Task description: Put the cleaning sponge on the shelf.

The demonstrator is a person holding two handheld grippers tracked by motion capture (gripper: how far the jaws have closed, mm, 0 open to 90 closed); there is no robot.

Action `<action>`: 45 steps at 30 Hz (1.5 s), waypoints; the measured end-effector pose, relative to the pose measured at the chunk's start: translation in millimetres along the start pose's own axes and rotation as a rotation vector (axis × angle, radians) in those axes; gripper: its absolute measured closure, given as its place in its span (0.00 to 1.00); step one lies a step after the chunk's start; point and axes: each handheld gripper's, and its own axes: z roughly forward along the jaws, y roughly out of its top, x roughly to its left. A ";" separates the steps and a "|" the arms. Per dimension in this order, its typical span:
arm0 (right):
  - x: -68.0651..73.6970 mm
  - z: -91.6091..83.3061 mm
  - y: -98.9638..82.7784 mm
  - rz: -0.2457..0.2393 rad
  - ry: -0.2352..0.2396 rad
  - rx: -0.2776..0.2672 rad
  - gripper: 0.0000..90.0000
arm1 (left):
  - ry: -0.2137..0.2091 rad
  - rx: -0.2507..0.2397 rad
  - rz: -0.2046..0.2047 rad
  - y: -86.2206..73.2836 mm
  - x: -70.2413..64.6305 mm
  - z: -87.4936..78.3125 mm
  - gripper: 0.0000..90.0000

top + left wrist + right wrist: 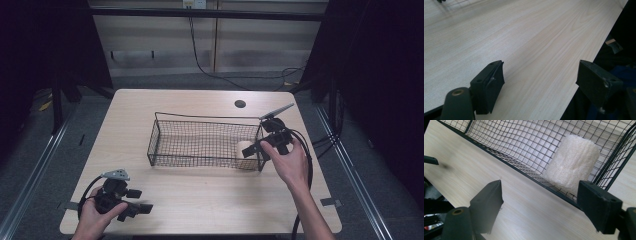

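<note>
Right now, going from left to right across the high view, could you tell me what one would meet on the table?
left gripper → wire basket → white roll inside the basket's right end → right gripper, held open at the basket's right end.

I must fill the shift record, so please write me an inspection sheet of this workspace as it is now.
Surface: pale wooden table with a dark round hole near the far edge.
Job's things: wire basket at the table's middle; a pale cylindrical roll stands inside its right end.
Clutter: nothing seen.
Grippers: right gripper open at the basket's right end, nothing between its jaws; left gripper open over the table's near left corner, empty.
Cables: a black cable trails from the right gripper; another runs across the back wall.
Surroundings: grey floor, metal rails, dark frames at the sides.
</note>
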 end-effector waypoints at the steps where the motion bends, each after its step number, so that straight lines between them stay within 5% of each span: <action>1: 1.8 -1.0 -1.5 -0.005 0.011 -0.005 0.24 | -0.003 -0.001 -0.005 -0.1 -0.2 -0.1 0.24; 10: 10.5 5.1 -21.4 -0.055 0.068 -0.021 0.28 | -0.004 0.002 -0.005 0.0 -0.1 0.3 0.24; 21: 23.2 9.7 -48.7 -0.139 0.026 -0.043 0.30 | -0.004 -0.002 -0.007 -0.2 0.0 -0.3 0.24; 36: 17.1 24.5 -87.7 -0.170 -0.033 -0.020 0.28 | 0.000 -0.004 -0.013 -0.1 0.2 -0.1 0.24; 43: -2.1 28.5 -107.0 -0.126 -0.048 -0.062 0.28 | 0.006 -0.002 -0.014 -0.3 0.5 0.3 0.24; 45: -8.7 33.4 -110.9 -0.112 -0.026 -0.033 0.28 | 0.008 -0.001 -0.015 -0.1 0.4 0.9 0.24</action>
